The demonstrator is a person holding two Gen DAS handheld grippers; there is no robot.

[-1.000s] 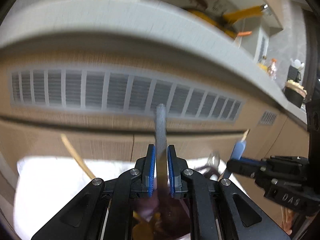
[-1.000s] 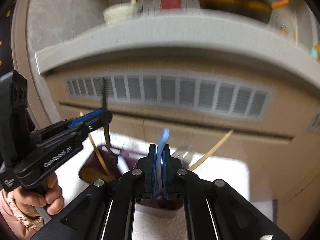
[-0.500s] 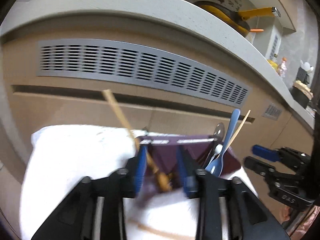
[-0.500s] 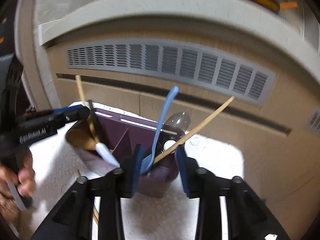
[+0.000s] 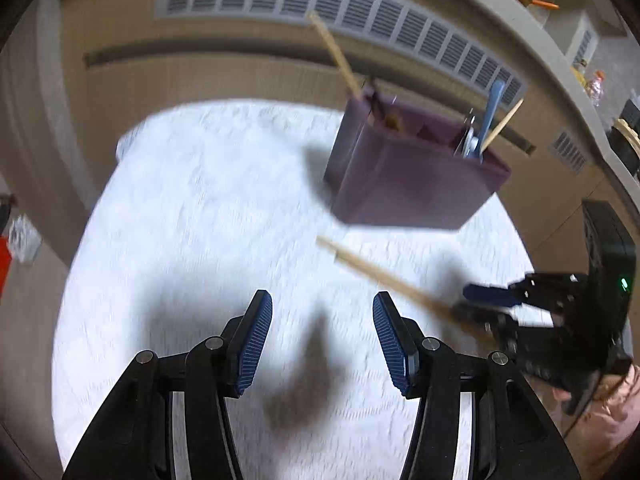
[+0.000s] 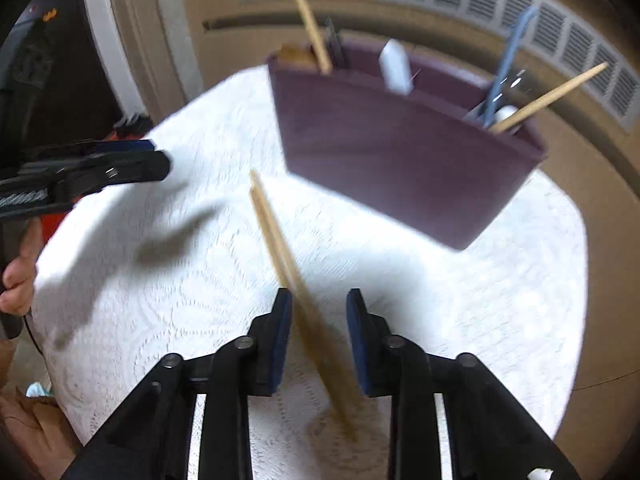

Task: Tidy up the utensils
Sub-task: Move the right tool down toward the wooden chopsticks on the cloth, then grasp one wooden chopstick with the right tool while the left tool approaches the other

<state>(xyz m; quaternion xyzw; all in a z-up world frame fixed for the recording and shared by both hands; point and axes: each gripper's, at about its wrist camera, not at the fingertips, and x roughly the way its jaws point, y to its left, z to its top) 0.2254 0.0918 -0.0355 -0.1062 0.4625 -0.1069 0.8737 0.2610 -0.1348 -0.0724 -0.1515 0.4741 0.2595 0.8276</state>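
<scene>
Each hand-held gripper is matte black plastic: the left hand-held gripper (image 5: 322, 338) and the right hand-held gripper (image 6: 319, 330) carry ribbed blue pads (image 5: 254, 344) and round silver screws. The right one shows a small green light; a pink sleeve (image 5: 612, 420) is beside it

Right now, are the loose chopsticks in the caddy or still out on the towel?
Out. The chopsticks lie on the white towel in front of the purple caddy, running between the right gripper's open jaws, not yet clamped.
</scene>
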